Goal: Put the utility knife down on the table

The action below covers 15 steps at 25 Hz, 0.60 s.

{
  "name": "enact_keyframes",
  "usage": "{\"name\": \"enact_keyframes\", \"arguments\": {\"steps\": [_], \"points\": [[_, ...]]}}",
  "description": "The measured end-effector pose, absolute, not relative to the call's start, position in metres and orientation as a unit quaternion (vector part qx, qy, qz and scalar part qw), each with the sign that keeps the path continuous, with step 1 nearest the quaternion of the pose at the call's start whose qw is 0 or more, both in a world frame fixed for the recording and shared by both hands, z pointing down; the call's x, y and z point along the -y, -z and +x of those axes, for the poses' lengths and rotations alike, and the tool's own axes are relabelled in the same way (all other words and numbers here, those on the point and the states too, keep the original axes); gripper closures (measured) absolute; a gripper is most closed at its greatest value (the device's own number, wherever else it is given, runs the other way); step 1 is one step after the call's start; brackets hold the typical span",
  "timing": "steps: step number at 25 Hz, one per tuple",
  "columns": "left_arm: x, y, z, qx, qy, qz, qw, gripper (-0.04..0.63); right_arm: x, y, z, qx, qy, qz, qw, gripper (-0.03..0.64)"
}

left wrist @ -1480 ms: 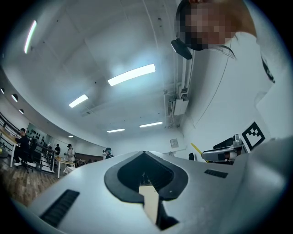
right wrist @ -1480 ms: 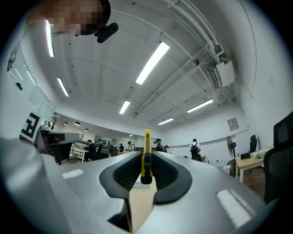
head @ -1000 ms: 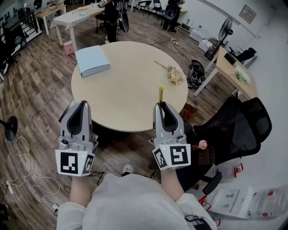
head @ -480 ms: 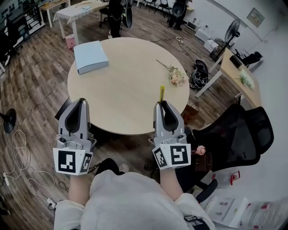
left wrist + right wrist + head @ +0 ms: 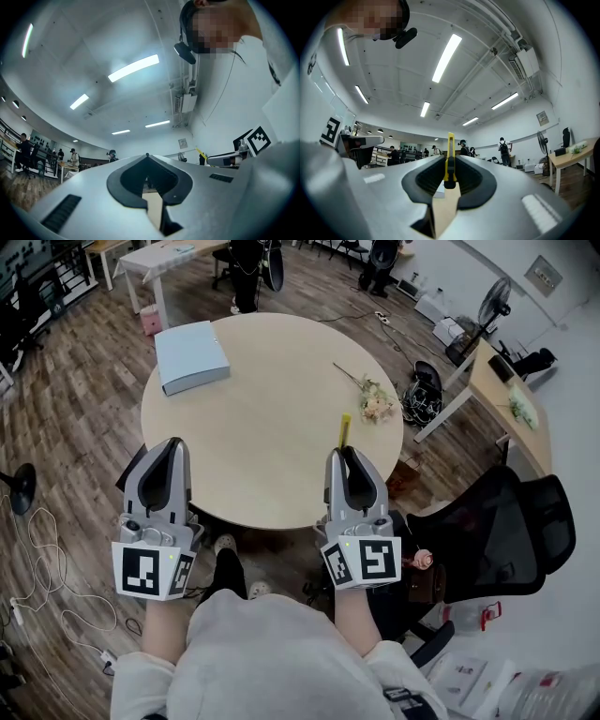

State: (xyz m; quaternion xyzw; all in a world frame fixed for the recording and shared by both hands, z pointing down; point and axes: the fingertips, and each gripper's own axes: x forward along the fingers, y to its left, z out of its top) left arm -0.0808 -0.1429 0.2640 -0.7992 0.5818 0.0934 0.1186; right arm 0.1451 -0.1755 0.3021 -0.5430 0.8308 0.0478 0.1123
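Utility knife [image 5: 450, 159] clamped between the right tongs [image 5: 348, 454].

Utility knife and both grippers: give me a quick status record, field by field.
utility knife: yellow, clamped between the right gripper's fingers, tip sticking out past them
right gripper: shut on the knife, at the table's near edge
left gripper: shut, nothing between its fingers
table: round, bare in front of the knife
other items: blue box far left, flower sprig far right
task state: knife not yet put down
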Motion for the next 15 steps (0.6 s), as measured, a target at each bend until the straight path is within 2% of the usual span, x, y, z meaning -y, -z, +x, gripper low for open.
{"name": "enact_keyframes", "arguments": {"steps": [15], "points": [[0.254,-0.250,-0.121,-0.565,-0.098,-0.810,0.123,0.588,0.279,-0.290,0.102,-0.824,-0.054,-0.553,0.109,0.543]]}}
